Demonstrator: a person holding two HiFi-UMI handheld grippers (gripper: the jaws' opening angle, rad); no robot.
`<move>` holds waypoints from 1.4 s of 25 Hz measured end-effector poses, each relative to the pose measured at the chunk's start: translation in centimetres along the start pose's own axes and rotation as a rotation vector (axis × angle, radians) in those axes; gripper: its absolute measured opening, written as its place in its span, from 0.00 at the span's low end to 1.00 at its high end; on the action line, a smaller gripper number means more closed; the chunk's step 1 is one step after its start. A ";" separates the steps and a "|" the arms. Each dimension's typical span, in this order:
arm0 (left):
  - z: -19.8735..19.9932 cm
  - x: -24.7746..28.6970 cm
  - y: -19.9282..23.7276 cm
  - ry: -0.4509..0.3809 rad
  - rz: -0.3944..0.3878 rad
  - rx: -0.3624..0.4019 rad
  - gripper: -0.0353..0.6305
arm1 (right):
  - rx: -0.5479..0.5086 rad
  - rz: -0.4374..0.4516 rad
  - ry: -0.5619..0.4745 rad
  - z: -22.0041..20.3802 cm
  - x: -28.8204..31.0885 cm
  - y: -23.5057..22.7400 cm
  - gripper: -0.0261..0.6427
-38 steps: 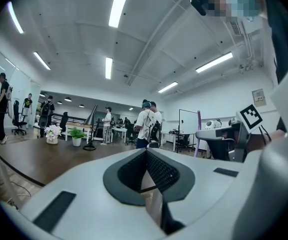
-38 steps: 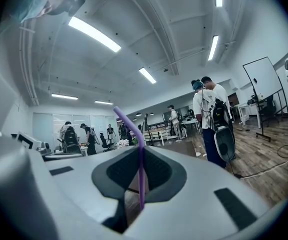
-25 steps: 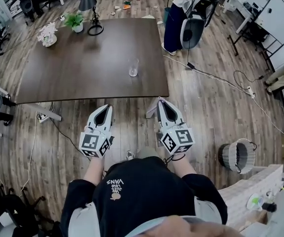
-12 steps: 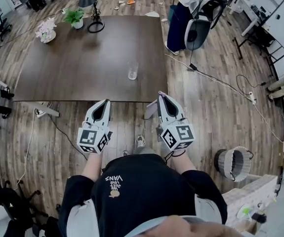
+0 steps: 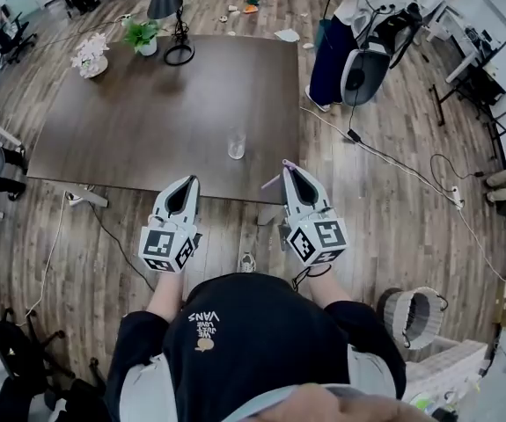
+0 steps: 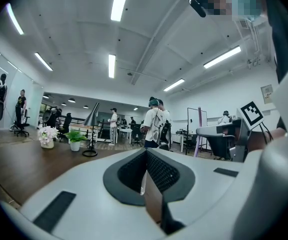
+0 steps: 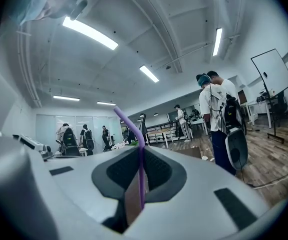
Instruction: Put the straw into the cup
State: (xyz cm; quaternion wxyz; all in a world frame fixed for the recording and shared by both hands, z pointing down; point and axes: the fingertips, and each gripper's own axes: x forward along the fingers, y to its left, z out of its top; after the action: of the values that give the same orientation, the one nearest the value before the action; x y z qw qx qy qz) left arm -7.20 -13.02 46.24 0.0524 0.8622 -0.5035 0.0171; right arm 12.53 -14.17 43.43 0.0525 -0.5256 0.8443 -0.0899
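A clear glass cup [image 5: 237, 144] stands near the front edge of the dark brown table [image 5: 138, 112]. My right gripper [image 5: 289, 168] is shut on a purple bent straw [image 5: 273, 181], level and just short of the table's edge, to the right of the cup. In the right gripper view the straw [image 7: 140, 174] stands upright between the pads, its bent top leaning left. My left gripper [image 5: 186, 181] hangs level beside it, to the left of the cup, with its jaws together and nothing in them. The cup is not plainly seen in either gripper view.
At the table's far end are a potted plant [image 5: 142, 35], a vase of white flowers [image 5: 90, 58] and a black lamp [image 5: 174, 23]. A person with a backpack [image 5: 365, 25] stands at the far right. Cables [image 5: 385, 143] cross the wooden floor; a basket [image 5: 409, 311] sits at the right.
Both grippers have moved forward towards the table's front edge, and the cup now lies closer ahead of them. The straw stays in the right gripper.
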 end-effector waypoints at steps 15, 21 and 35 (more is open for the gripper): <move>-0.5 4.5 2.6 0.011 0.043 -0.030 0.07 | 0.014 0.047 0.029 -0.6 5.8 -2.3 0.09; 0.0 7.8 5.1 0.008 0.012 -0.032 0.07 | 0.005 0.017 0.022 -0.2 9.1 -3.0 0.09; 1.3 14.0 10.6 -0.005 -0.037 -0.028 0.07 | -0.013 0.001 0.001 0.6 17.3 -3.7 0.09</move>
State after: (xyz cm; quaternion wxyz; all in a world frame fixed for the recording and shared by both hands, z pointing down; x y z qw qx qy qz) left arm -9.54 -30.42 46.89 0.0634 0.8707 -0.4876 0.0070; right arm 8.26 -31.31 43.68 0.0486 -0.5254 0.8452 -0.0846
